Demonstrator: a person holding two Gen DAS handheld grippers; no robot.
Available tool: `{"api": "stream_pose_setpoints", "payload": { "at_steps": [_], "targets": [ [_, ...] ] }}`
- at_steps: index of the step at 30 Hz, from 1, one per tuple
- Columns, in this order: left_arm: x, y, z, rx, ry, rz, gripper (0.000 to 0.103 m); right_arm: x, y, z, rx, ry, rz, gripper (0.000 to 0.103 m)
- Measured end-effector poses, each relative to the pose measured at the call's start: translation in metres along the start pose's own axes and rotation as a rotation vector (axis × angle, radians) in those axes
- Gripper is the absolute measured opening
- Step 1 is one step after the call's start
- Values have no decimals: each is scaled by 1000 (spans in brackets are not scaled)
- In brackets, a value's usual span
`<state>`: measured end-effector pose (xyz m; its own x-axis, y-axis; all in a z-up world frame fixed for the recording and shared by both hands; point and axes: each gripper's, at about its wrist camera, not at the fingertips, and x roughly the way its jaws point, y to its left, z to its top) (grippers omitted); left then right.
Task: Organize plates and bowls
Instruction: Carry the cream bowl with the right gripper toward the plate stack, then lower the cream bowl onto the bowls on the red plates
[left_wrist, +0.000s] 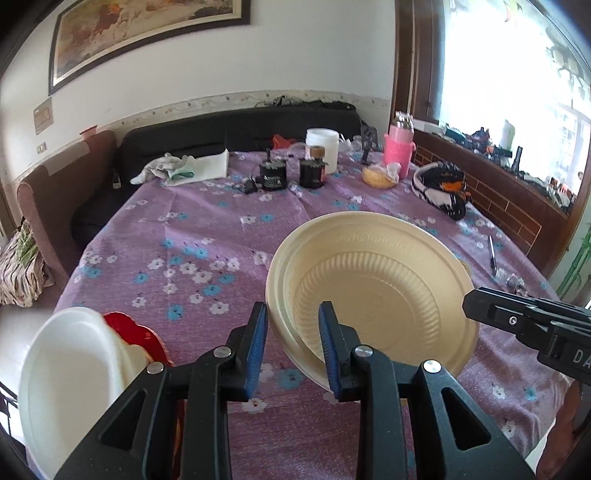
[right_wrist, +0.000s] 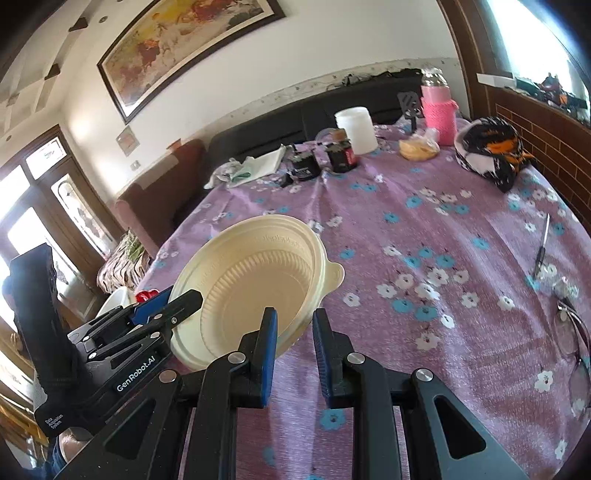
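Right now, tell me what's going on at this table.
A person is working two handheld grippers on a cream plastic bowl. The left gripper and the right gripper each pinch its rim on opposite sides, holding it tilted above the purple flowered tablecloth. A white bowl sits at the near left edge beside something red. Jars and clutter stand further back.

White lettering "GenRobot.AI" runs along the black arm of the left hand-held gripper (right_wrist: 168, 308), down at eight o'clock in the right wrist view. Lower on its handle, a small white label looks like "Data Acquisition System", barely legible. In the left wrist view, the right hand-held gripper (left_wrist: 476, 302) shows the letters "DA" at four o'clock, cut off by the edge. The black jars' (left_wrist: 273, 176) labels are too blurred to read.
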<state>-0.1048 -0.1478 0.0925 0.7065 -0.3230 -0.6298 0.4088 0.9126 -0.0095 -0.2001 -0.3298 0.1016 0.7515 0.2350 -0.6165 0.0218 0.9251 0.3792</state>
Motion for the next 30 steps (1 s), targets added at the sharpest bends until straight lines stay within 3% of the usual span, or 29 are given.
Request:
{"api": "stream_pose_setpoints", "payload": {
  "at_steps": [16,30],
  "targets": [
    [-73,45,8,-87,-123,55,36,-18,69,26,-120,-50,94,22],
    [-125,107,-5,-187,-181,155,37,-20,146,35,-233,-63,219,22]
  ]
}}
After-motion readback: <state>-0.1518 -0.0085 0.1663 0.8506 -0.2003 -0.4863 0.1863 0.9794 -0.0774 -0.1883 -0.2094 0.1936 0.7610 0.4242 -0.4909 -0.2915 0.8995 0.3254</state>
